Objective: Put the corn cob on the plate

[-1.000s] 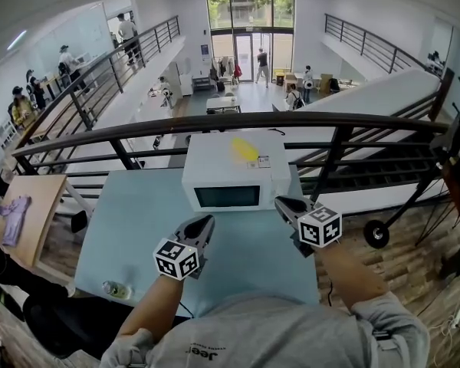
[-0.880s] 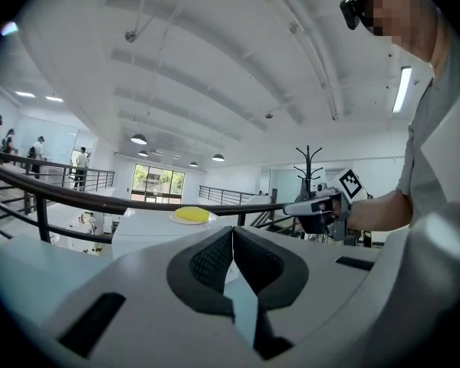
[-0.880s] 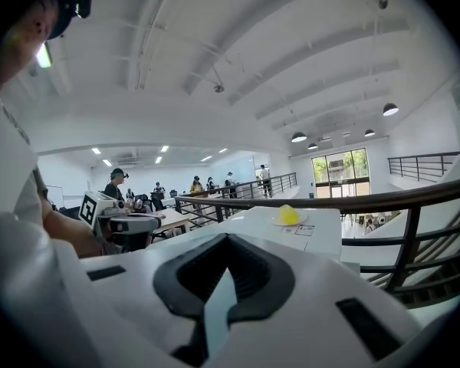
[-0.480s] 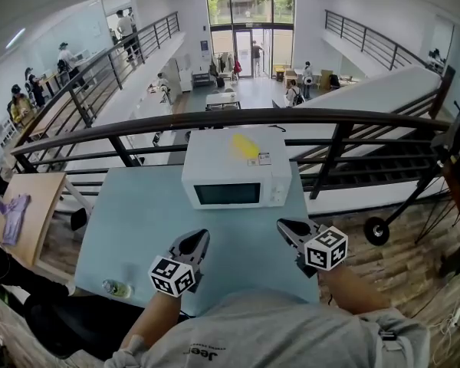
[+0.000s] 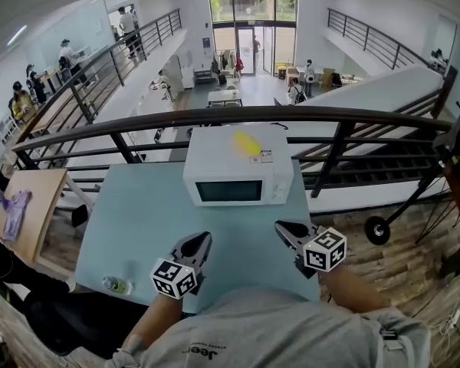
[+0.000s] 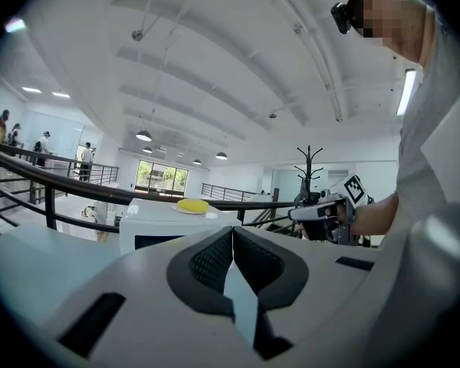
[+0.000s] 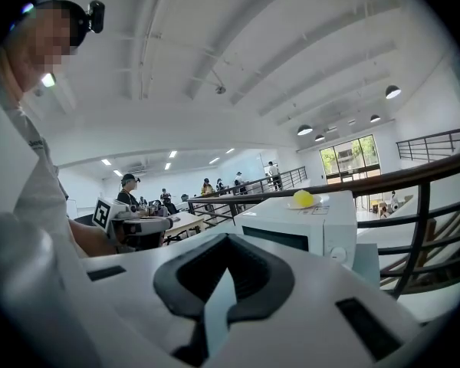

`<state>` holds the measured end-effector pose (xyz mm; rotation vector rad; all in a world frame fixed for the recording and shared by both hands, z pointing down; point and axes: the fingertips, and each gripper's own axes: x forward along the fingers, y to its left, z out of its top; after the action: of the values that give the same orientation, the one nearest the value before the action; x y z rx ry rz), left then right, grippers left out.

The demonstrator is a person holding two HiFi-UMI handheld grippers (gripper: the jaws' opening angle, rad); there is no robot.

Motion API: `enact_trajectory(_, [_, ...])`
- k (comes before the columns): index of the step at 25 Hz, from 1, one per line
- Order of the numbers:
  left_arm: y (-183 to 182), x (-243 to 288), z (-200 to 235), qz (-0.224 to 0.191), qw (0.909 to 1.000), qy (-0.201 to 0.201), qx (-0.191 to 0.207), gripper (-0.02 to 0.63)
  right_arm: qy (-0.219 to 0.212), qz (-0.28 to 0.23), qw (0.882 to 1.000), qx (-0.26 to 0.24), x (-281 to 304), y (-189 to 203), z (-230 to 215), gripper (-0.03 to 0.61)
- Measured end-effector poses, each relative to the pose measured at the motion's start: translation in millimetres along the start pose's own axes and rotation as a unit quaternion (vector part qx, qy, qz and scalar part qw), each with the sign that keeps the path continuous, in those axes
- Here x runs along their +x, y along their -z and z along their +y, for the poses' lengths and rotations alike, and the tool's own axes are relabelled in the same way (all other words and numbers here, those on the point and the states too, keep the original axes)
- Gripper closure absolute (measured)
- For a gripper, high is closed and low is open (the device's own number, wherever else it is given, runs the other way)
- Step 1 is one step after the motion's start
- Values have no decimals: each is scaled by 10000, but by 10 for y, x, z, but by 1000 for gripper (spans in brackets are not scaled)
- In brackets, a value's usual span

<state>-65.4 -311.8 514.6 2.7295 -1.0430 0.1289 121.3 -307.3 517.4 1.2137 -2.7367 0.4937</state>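
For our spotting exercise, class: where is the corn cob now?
Head view, centre: the corn cob lies on a plate atop the white microwave, which stands at the far edge of the table.

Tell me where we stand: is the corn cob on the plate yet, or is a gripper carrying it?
Done, it seems: the corn cob lies on the plate on top of the microwave. In hand: nothing. The left gripper and right gripper are both shut and empty, over the near part of the table, apart from the microwave. Left to do: nothing that I can see.
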Motion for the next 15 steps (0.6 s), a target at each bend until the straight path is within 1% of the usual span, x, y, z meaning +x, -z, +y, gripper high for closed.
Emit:
enact_trajectory(7, [-12, -10, 13, -24, 10000, -32, 45, 595, -18, 67, 9998, -203, 21, -6, 17, 563])
enact_trajectory(15, [0, -9, -15, -22, 10000, -16, 63, 595, -34, 57, 9997, -228, 18, -17, 30, 563])
